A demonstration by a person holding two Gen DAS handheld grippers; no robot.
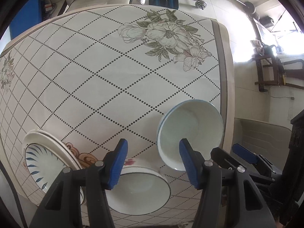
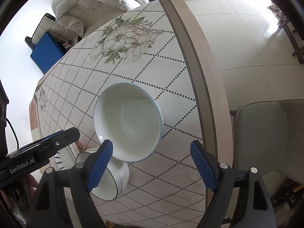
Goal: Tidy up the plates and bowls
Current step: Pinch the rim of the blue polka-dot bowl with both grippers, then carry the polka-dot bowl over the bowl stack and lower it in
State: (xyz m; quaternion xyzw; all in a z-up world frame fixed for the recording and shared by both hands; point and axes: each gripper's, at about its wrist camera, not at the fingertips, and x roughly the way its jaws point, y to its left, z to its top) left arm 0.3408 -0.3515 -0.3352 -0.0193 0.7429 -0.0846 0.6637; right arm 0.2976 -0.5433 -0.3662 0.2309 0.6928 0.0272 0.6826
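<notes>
both tongs are hanging open over the near end of the table point(image 1: 106, 79), pointing steeply down, and neither is holding anything. the left tongs point(image 1: 152, 163) are standing about half open above a white bowl point(image 1: 140, 191) with a dark line round its rim, and nothing is lying between the pads. the right tongs point(image 2: 152, 165) are spread wide just below a stack of blue-rimmed bowls point(image 2: 129, 121), which is sitting near the table's right edge with at least two nested. to the left, plates point(image 1: 39, 157) are lying stacked, a blue leaf-patterned one on top. judging from this, the sorting is sitting between grips: bowls are gathering on the right, plates on the left, and the dark-rimmed bowl is looking like the one left loose. the next move is probably calling for one pair of tongs to drop over that bowl's rim, one pad inside and one outside, and pinch firmly, since glazed rims are likely slipping easily.
</notes>
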